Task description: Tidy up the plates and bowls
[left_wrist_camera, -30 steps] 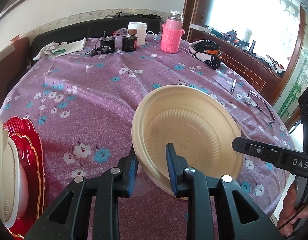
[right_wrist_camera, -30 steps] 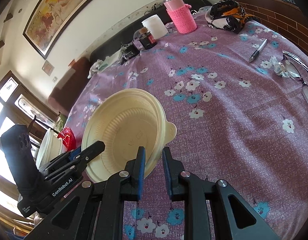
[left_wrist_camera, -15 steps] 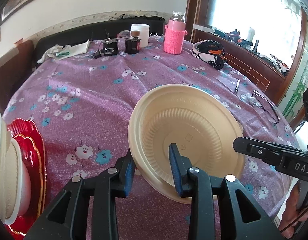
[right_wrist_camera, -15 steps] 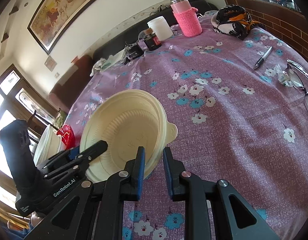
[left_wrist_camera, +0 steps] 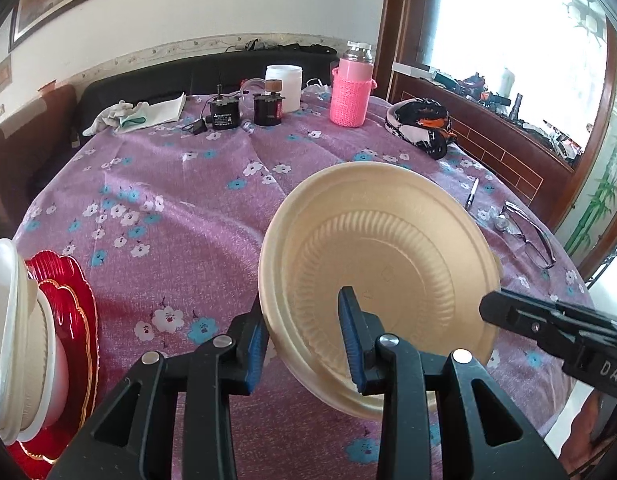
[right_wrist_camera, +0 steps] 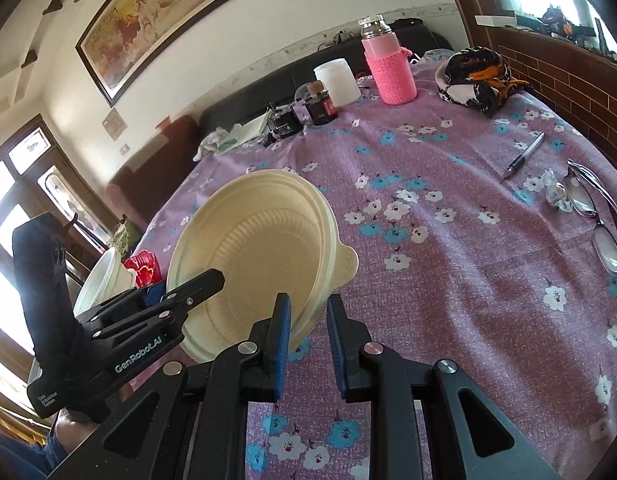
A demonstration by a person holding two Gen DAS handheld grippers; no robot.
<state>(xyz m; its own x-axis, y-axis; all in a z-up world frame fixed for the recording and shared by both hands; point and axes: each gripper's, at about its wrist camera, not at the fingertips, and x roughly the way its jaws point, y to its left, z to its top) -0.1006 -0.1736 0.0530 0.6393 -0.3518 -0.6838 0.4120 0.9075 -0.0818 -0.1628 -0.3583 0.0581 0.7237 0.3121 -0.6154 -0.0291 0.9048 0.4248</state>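
Observation:
A cream disposable bowl (left_wrist_camera: 388, 264) is held tilted above the purple flowered tablecloth (left_wrist_camera: 180, 216). My left gripper (left_wrist_camera: 304, 332) straddles its near-left rim, one finger outside and one inside. My right gripper (right_wrist_camera: 306, 332) is shut on the bowl's (right_wrist_camera: 260, 256) opposite rim beside its tab. The right gripper shows in the left wrist view (left_wrist_camera: 556, 328) at the right edge. At far left a stack of white bowls (left_wrist_camera: 12, 344) sits on red scalloped plates (left_wrist_camera: 74, 312).
At the table's far side stand a pink-sleeved bottle (left_wrist_camera: 350, 88), a white jar (left_wrist_camera: 284, 86), two dark jars (left_wrist_camera: 244, 110), gloves and a cloth (left_wrist_camera: 140, 114). A patterned cloth bundle (left_wrist_camera: 422, 124), a pen (left_wrist_camera: 471, 196) and glasses (left_wrist_camera: 528, 232) lie at the right.
Both grippers have lifted the cream bowl slightly and carried it a little away from the table's near edge. The grip on both rims has held.

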